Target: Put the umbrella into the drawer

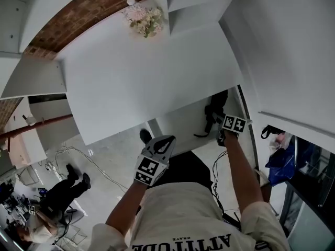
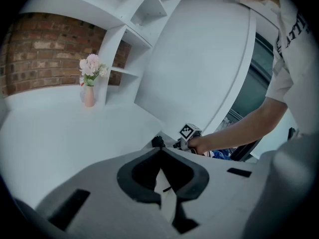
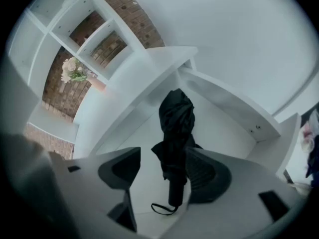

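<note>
The black folded umbrella (image 3: pixel 175 133) lies in the open white drawer (image 3: pixel 234 108), its handle and wrist strap (image 3: pixel 162 209) towards me. My right gripper (image 3: pixel 164 171) hangs just above it, jaws wide open and touching nothing. In the head view the umbrella (image 1: pixel 217 102) sits at the right end of the drawer (image 1: pixel 178 122) under the desk top, with the right gripper (image 1: pixel 222 127) over its near end. My left gripper (image 1: pixel 166 140) is held in front of the drawer, away from the umbrella. Its pads (image 2: pixel 144 176) meet at the tips, and the left gripper (image 2: pixel 162 185) holds nothing.
A vase of pink flowers (image 1: pixel 142 19) stands at the back of the white desk (image 1: pixel 136 77), beside wall shelves (image 2: pixel 144 14). A blue bag (image 1: pixel 282 158) hangs at the right. Cables (image 1: pixel 78 156) and a person in black (image 1: pixel 63 192) are on the floor at the left.
</note>
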`<action>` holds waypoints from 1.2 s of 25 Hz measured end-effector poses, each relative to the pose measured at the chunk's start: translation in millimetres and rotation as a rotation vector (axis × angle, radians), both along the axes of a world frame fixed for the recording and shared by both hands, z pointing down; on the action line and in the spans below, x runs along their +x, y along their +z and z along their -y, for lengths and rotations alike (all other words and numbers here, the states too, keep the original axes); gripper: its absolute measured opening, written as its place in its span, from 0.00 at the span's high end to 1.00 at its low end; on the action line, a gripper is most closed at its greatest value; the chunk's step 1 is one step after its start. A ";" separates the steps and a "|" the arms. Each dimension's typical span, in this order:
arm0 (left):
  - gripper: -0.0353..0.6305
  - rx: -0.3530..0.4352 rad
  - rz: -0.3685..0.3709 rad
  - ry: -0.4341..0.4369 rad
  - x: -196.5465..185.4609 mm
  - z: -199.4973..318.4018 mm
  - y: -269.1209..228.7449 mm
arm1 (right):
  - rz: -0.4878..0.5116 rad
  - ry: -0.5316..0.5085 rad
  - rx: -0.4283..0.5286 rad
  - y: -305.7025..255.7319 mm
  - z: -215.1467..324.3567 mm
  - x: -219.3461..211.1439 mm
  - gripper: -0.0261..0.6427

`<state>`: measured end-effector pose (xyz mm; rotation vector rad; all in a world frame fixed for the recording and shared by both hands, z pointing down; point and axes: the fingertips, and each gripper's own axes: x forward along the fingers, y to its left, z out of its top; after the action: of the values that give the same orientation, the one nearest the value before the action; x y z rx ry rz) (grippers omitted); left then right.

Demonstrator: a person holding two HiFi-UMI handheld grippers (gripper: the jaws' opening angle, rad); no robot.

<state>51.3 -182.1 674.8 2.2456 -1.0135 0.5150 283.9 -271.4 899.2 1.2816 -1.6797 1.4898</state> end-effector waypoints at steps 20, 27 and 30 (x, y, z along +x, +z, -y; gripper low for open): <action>0.91 0.133 -0.010 -0.080 -93.2 -54.1 -50.7 | 0.057 -0.168 0.430 -167.6 -67.7 -65.6 0.77; 0.91 0.178 -0.027 -0.117 -143.0 -107.4 -82.4 | 0.050 -0.099 0.551 -243.9 -115.8 -89.9 0.87; 0.91 0.156 -0.028 -0.120 -160.5 -132.0 -86.1 | 0.044 -0.099 0.593 -267.2 -137.4 -98.4 0.89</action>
<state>-109.2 -50.1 588.7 2.3024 -1.2027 0.3623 185.5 -134.1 631.9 1.4276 -2.2796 0.9947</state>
